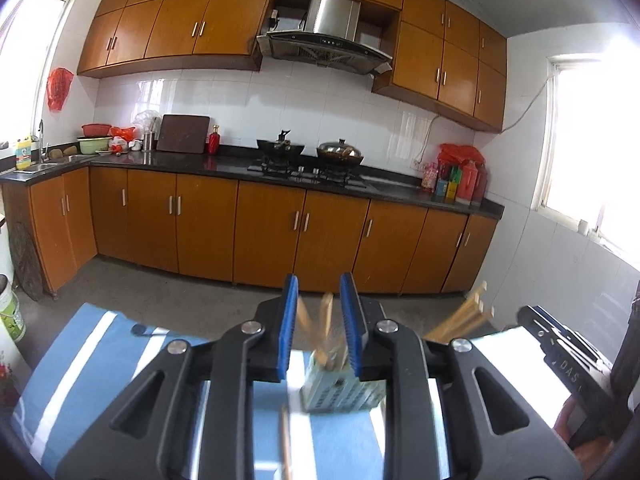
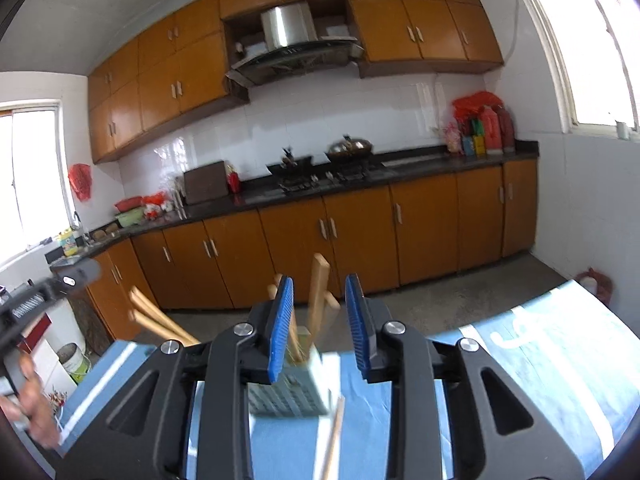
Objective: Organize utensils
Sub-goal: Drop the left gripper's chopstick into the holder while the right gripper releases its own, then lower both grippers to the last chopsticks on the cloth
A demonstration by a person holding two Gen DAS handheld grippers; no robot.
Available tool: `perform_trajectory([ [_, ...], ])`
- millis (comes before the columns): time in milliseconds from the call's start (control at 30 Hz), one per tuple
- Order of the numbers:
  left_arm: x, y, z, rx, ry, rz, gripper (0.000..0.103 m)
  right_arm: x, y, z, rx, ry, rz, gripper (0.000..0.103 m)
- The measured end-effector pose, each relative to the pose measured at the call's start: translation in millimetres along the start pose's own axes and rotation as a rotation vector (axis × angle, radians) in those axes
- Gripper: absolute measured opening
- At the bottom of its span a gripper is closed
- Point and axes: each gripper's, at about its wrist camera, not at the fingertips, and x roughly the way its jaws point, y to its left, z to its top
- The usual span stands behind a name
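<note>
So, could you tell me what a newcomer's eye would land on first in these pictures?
Probably the blue-padded fingers of the left gripper, standing apart in the foreground. Just past them a pale slotted holder with wooden chopsticks stands on the blue tablecloth. Behind, orange-brown cabinets line the far wall.

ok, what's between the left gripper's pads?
Left wrist view: wooden chopsticks standing in the slotted holder, inside the left gripper, pads not pressing them.
</note>
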Motion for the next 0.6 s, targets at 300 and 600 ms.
perform_trajectory([
  [300, -6.4, 44.1, -106.1, 0.064, 0.238, 0.089, 0.027, 15.6, -26.9, -106.0, 0.036, 0.311, -0.033, 0.028],
  [600, 7.2, 61.4, -181.4, 0.021, 0.434, 0.081, 0.035, 45.9, 22.3, -182.4, -0.062, 0.534, 0.042, 0.028],
])
